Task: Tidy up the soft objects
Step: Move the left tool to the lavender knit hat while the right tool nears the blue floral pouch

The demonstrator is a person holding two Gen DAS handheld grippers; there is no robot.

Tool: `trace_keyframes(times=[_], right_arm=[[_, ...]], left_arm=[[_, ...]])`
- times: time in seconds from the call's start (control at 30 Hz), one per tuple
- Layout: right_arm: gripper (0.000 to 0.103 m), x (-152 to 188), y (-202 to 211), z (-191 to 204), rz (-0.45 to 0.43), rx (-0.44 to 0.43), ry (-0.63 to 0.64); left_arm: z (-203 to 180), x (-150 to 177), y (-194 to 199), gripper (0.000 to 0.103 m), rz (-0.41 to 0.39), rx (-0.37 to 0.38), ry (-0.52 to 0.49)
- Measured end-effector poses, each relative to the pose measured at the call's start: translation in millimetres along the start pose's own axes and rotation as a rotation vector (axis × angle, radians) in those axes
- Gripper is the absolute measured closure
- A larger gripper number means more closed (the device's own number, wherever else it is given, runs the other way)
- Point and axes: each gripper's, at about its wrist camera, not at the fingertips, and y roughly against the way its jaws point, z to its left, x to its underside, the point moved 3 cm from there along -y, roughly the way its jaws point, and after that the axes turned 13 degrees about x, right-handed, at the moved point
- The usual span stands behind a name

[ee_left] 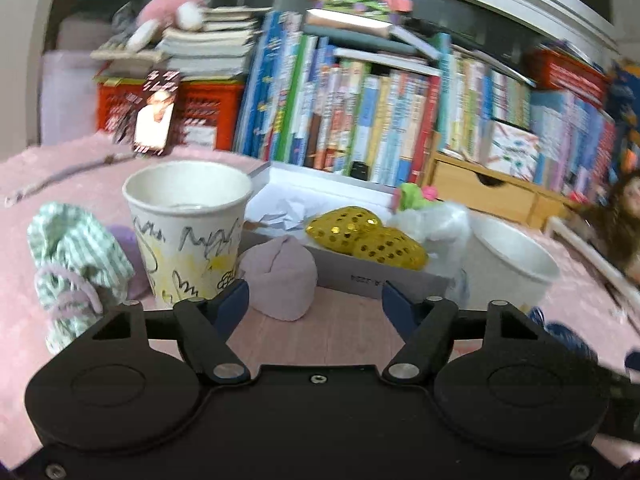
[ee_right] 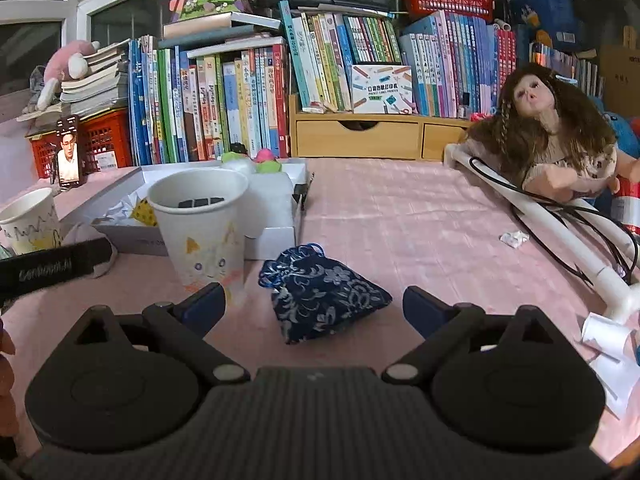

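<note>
Approach stage: L gripper (ee_left: 314,300) half-open w/ pink pouch (ee_left: 280,280) just ahead; R gripper (ee_right: 314,306) wide open before navy brocade pouch (ee_right: 320,294) — neither holds anything. Next, likely: ease fwd, straddle, close gently — soft fabric may slip.

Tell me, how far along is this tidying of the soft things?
Early, it seems. Done: gold spotted pouches already lie in the white box. In hand: nothing; the left gripper is open near a pink soft bundle, the right gripper open around a blue floral pouch. Left: both of those, plus the green striped cloth still on the table.
</note>
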Motion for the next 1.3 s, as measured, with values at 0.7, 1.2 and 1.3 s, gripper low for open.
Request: trace_keyframes(times=[0.7,1.2,1.3], right_arm=[[0.016,-3.3,-27.0,4.0,0.06,-0.043,0.092],[0.02,0.7,-33.6,-1.5,0.104,-0.033,0.071],[0.02,1.0,-35.2,-3.2,0.116,-0.04,0.055]], left_arm=[[19.9,-2.7,-27.9,0.065,-0.033,-0.178,0.272],[-17.3,21.0,17.1,0.078,0.044,-0.026,-0.012],[-19.7,14.0,16.3,0.041,-0.018,-0.103,-0.062]])
